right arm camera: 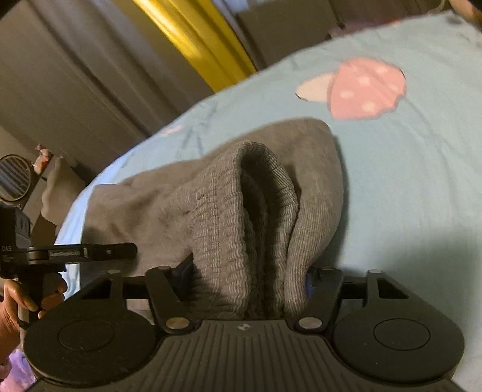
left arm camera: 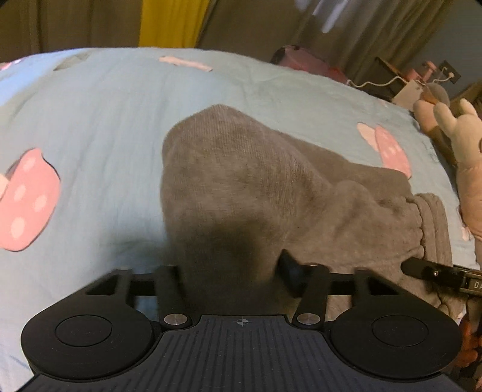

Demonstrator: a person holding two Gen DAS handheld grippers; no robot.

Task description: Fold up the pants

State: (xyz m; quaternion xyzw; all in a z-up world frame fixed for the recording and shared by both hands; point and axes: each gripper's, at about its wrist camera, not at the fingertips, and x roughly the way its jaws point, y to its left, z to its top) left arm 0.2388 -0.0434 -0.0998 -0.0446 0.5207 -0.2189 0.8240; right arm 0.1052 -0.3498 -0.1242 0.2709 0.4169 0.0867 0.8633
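Grey ribbed pants (left arm camera: pixel 241 181) lie bunched on a light blue bedspread (left arm camera: pixel 90 120). In the left wrist view a raised fold of the cloth runs into my left gripper (left arm camera: pixel 232 268) and fills the gap between its jaws, which are shut on it. One black finger (left arm camera: pixel 289 265) shows beside the fabric. My right gripper (right arm camera: pixel 250 271) is shut on the elastic waistband (right arm camera: pixel 235 217), doubled over into a thick roll. The right gripper's tip (left arm camera: pixel 421 268) shows at the pants' cuffed edge. The left gripper's finger (right arm camera: pixel 114 250) sits to the left, held by a hand (right arm camera: pixel 18 298).
The bedspread (right arm camera: pixel 406 181) carries pink mushroom prints (right arm camera: pixel 364 87). A plush toy (left arm camera: pixel 464 135) lies at the bed's right edge, with a cluttered nightstand (left arm camera: pixel 415 84) behind it. Grey and yellow curtains (left arm camera: pixel 171 21) hang beyond the bed. A round dark object (right arm camera: pixel 13 178) stands off the bed's left side.
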